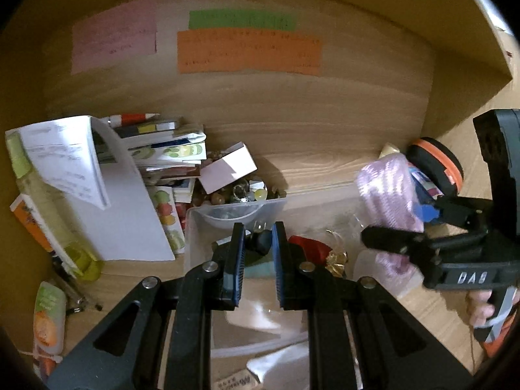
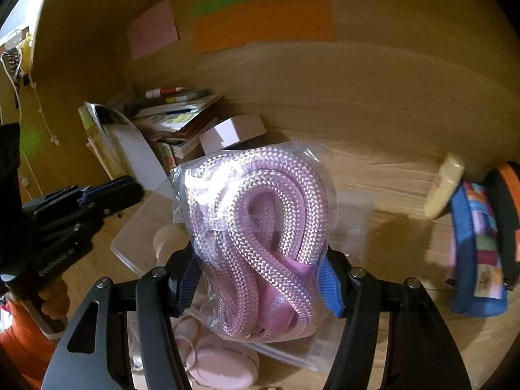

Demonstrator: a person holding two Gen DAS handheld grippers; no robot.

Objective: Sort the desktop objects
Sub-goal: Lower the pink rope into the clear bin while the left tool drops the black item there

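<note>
One clear bag of pink braided rope [image 2: 260, 243] is clamped between the two blue pads of the right claw [image 2: 261, 279], which holds it in the air above the middle of the worktop [image 2: 406, 237]. The left claw [image 1: 257, 260] has its pads drawn together with nothing between them, and it hangs over one clear plastic box [image 1: 195, 227] full of small things, among them one red piece [image 1: 308, 247] and one gold-wrapped piece [image 1: 336, 260].

At the left back corner of the worktop there is one untidy pile of booklets and papers [image 1: 162, 152], with one red and white marker [image 1: 130, 118] on top and one small white box [image 1: 229, 167] leaning beside it. One yellow-green bottle [image 1: 48, 201] lies at the left edge, and one orange and green tube [image 1: 48, 315] lies near the front left corner. At the right edge stand one colourful blue pouch [image 2: 477, 247] and one black case with an orange band [image 2: 507, 208], touching each other.

The worktop is of light wood. The back wall carries three paper notes: one pink [image 1: 113, 37], one green [image 1: 242, 19], one orange [image 1: 248, 52].
</note>
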